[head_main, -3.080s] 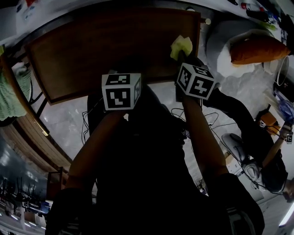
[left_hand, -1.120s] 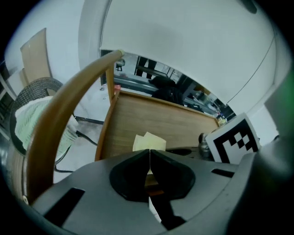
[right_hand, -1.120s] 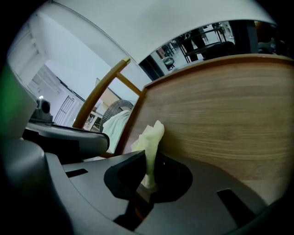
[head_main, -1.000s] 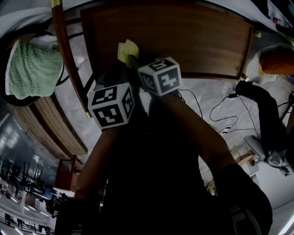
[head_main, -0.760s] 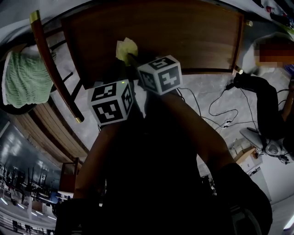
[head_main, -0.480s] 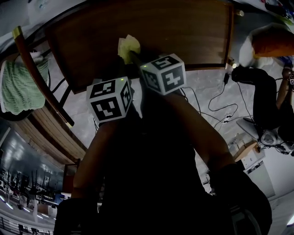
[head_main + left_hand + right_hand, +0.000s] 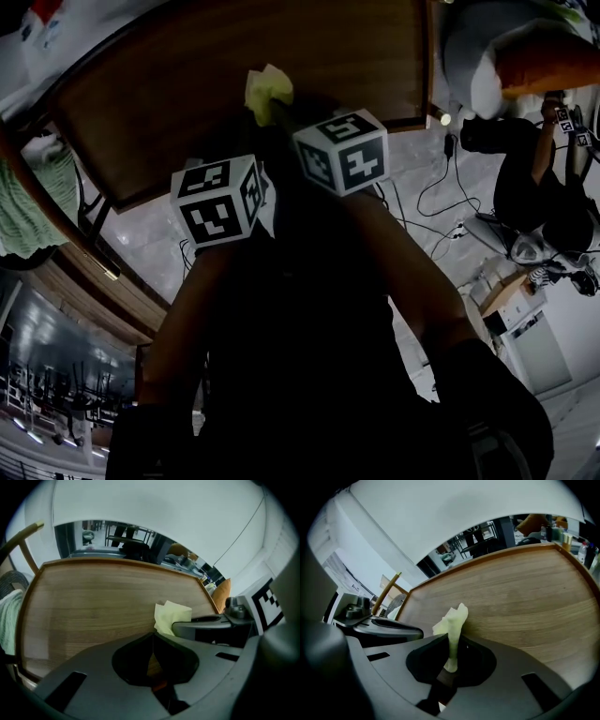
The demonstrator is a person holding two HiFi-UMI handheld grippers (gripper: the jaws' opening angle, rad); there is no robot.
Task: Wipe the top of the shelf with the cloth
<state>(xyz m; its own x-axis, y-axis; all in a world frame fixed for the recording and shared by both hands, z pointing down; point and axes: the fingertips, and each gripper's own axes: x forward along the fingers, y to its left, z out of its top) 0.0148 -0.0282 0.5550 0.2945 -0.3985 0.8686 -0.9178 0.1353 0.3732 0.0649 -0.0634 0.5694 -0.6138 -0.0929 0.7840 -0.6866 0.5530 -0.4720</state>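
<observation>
cloth (image 7: pixel 268 87) x1 on shelf (image 7: pixel 178 84) | R claw (image 7: pixel 451 642) pinches it | L claw (image 7: pixel 153 644) pressed together

On your left, a green knitted towel (image 7: pixel 7 620) hangs beside a wooden chair rail (image 7: pixel 21 538). On your right, black cables (image 7: pixel 436 202) trail over the pale floor (image 7: pixel 141 234), near an orange cushion (image 7: pixel 553 66).

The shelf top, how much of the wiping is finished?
Done: the cloth is picked up, pinched in the right hand-held gripper. In hand: it seems to rest on the shelf top near the front edge. Left: the wood shows no wipe marks, so progress cannot be judged; much bare surface lies beyond the cloth. The left hand-held gripper is shut, empty.
</observation>
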